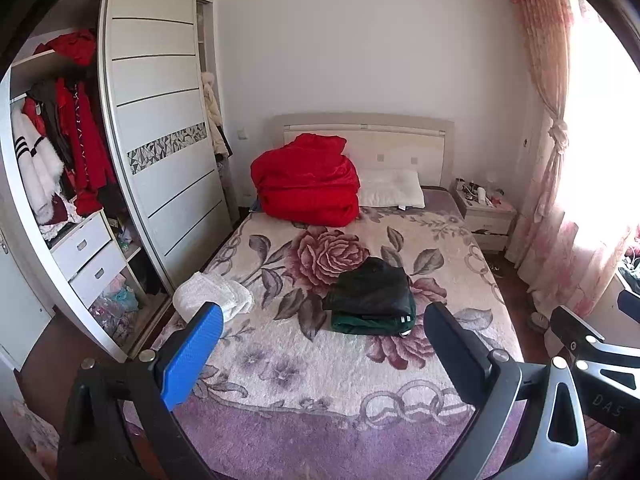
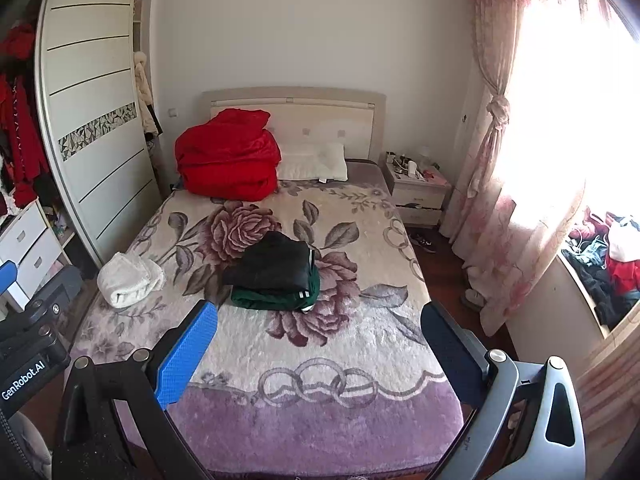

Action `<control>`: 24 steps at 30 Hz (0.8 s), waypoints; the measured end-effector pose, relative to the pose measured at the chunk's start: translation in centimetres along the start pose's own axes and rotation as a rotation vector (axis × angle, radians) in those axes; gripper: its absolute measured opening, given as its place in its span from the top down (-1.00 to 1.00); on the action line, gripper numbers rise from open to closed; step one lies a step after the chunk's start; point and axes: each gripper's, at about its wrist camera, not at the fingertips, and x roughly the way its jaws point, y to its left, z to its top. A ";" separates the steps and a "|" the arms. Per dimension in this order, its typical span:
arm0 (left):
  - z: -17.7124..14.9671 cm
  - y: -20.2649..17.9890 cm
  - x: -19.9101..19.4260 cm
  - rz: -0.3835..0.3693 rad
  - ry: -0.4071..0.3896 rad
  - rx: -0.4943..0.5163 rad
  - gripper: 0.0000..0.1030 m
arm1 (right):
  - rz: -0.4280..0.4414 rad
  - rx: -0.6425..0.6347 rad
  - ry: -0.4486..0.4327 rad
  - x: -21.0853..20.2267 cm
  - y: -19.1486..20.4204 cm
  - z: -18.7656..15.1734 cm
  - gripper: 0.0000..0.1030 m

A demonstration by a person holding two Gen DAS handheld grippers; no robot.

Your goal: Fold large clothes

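Bed (image 2: 304, 412), floral cover, fills most of both views; both cams held back from foot end, high above it.

Red quilt (image 2: 228, 160) bundled at headboard, pillow (image 2: 316, 166) beside it — bedding, prob. not part of job.

Stack (image 2: 276, 276) mid-bed: black garment folded on top of green one, edges fairly square. Looks done. White roll (image 2: 130, 278) near wardrobe-side edge, well apart from stack; rolled or folded, can't tell which, prob. done too.

Nothing spread flat on bed awaiting folding. Loose clothes heap (image 2: 608, 264) by window, at far right of right view — likely next source if more left. Judged: 2–3 items finished, between items or near end.

Left gripper (image 1: 320, 320) wide open, nothing held. Right gripper (image 2: 320, 318) same: wide open, empty, clear of cloth.
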 end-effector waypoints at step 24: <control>0.1 0.2 -1.3 0.014 -0.013 0.006 -0.99 | -0.001 0.007 -0.001 -1.5 0.1 -0.8 -1.00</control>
